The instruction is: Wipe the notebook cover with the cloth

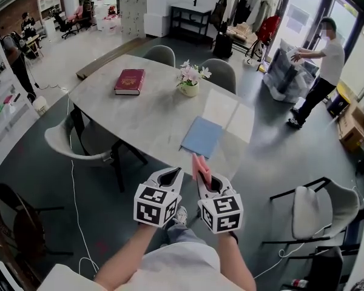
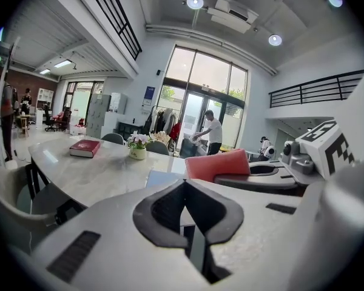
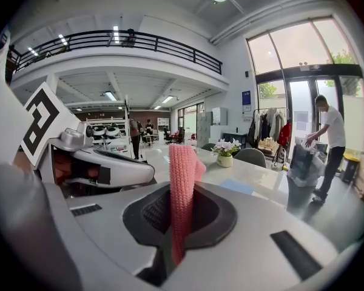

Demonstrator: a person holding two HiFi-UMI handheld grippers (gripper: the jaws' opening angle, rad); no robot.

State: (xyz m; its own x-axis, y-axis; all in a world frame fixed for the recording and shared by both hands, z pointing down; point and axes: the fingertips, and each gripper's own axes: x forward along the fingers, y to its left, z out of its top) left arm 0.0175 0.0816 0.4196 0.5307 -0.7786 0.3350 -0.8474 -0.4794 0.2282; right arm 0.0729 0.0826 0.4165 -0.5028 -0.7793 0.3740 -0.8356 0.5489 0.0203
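While the blue notebook (image 1: pixel 201 136) lies flat and untouched near the close edge of the worktop (image 1: pixel 133 111), both grippers hang side by side short of that edge, in front of the person's body. The right gripper (image 1: pixel 201 176) is clamped on the pink cloth (image 3: pixel 182 180), which stands up out of its jaws as a folded strip. The left gripper (image 1: pixel 171 174) has its jaws pressed together with nothing between them.

The step in hand looks like the reach to the cover. To do it well, the right gripper should come down tilted so that the free cloth end, not the hard jaw tips, meets the cover, then sweep along it in long strokes. The notebook looks light and may slide on the smooth top, so the left gripper would do well to pin a corner. A red book (image 1: pixel 129 81) and a flower pot (image 1: pixel 190 88) stand well apart, farther back.
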